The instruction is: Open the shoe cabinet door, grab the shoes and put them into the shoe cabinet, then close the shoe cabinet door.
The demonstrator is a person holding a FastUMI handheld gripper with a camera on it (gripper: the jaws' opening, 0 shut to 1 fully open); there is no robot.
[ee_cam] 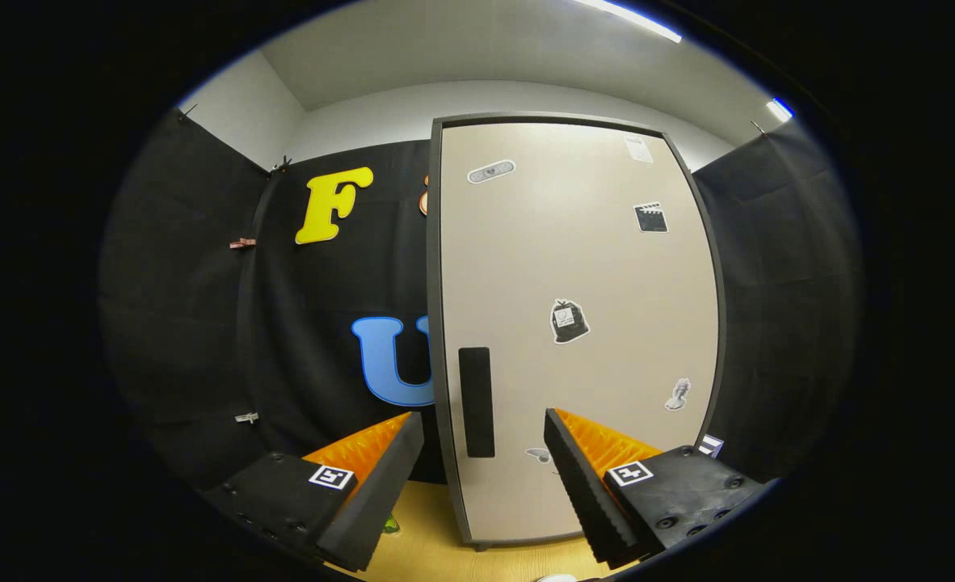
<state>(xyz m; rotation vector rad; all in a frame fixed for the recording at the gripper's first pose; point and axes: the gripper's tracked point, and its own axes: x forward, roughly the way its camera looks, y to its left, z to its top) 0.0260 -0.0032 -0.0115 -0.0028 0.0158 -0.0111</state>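
**Beige cabinet door shut; tongs wide and empty ahead of the handle**

Beige laminate covers the shoe cabinet door, which stands closed inside a dark grey frame. Several small stickers dot its face. A tall dark recessed handle sits near the door's left edge, low on the panel. The cabinet rests on a pale wooden bench.

Condition of the tongs: spread wide, holding nothing. The handle lies beyond the fingertips, in the gap between the two fingers and closer to the left one. The door's lower left corner is the nearest part of the cabinet. No contact with door or handle is evident.

Status, as judged: the task appears to be at its first step, the door not yet opened. No shoes can be identified; a small pale object at the near edge of the bench, below the tongs, is too cropped to name.

Risks from here:
- The handle looks like a shallow recess, not a bar. A finger entering at a slant could skid off the smooth laminate without catching the lip.
- Hinges probably lie on the right, given the handle's position. A straight pull instead of an arc could slip the finger out.
- The cabinet looks tall and light; a hard tug may shift or tilt it on the bench.
- With the fingers this wide, the right finger could scrape the panel or its stickers.
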